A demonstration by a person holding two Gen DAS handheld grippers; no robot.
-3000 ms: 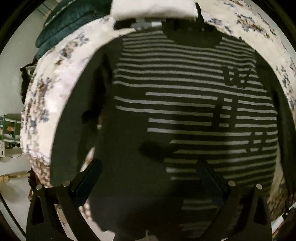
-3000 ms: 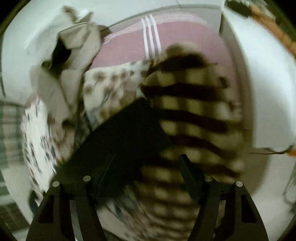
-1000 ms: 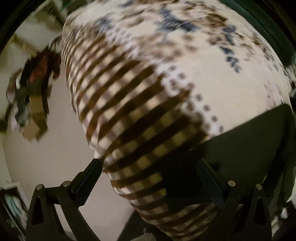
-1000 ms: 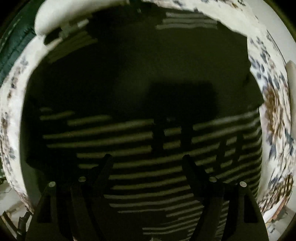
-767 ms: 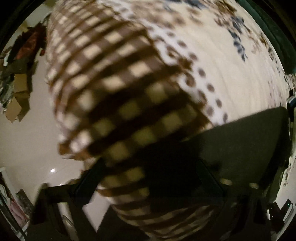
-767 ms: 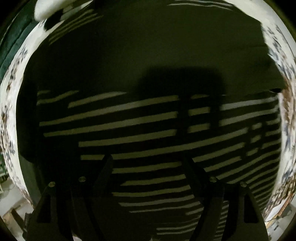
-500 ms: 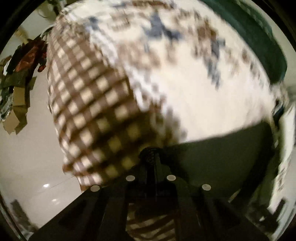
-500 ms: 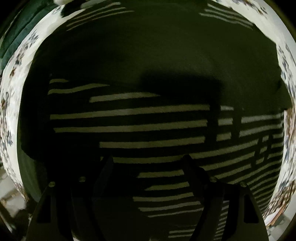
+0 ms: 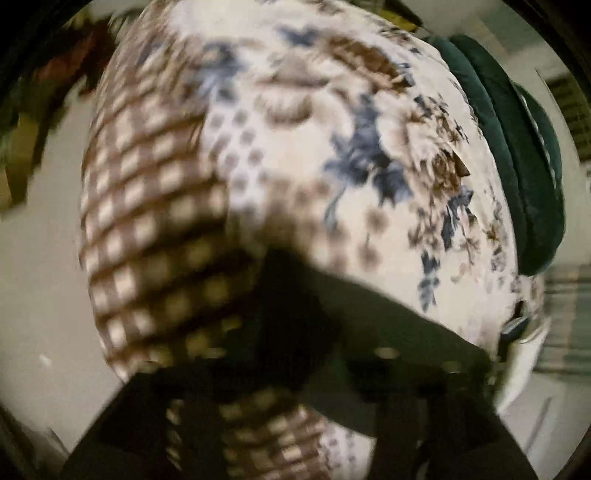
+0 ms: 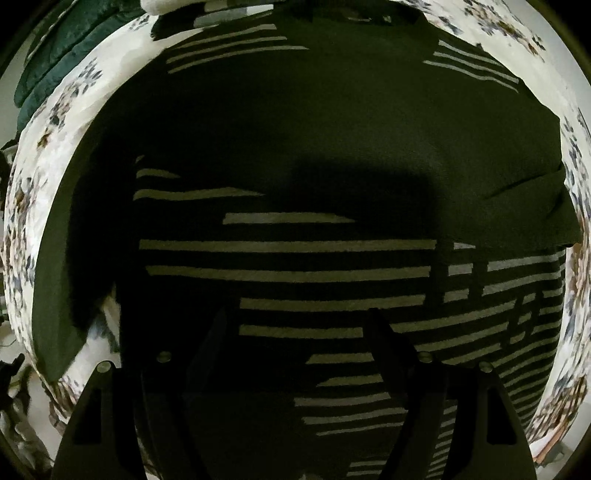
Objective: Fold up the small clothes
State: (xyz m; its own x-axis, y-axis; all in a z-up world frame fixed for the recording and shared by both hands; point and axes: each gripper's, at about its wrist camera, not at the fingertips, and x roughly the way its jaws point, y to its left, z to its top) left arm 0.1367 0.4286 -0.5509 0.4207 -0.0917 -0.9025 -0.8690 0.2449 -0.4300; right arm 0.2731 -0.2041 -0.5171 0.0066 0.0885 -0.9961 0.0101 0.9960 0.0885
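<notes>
A dark sweater (image 10: 332, 129) with thin white stripes lies spread flat on a floral bedspread (image 10: 48, 147). My right gripper (image 10: 299, 332) hangs straight above its striped lower part, open, with nothing between its fingers. The left wrist view is blurred. It shows a plain dark corner of the sweater (image 9: 388, 325) lying over the bedspread's (image 9: 332, 110) flowered and brown-checked parts. My left gripper (image 9: 295, 332) is at that corner with its jaws opening. A peak of the dark cloth stands between them, and the pads do not seem to press on it.
A dark green quilt (image 9: 517, 147) lies at the bed's far side, also in the right wrist view's top left (image 10: 74, 48). Something white (image 10: 173, 5) sits past the sweater's collar. Pale floor (image 9: 37, 295) lies beyond the bed's checked edge.
My left gripper closed at the sweater's dark corner half a second ago, and its jaws have since parted again while the view swung across the bed. My right gripper drifted over the sweater, still open.
</notes>
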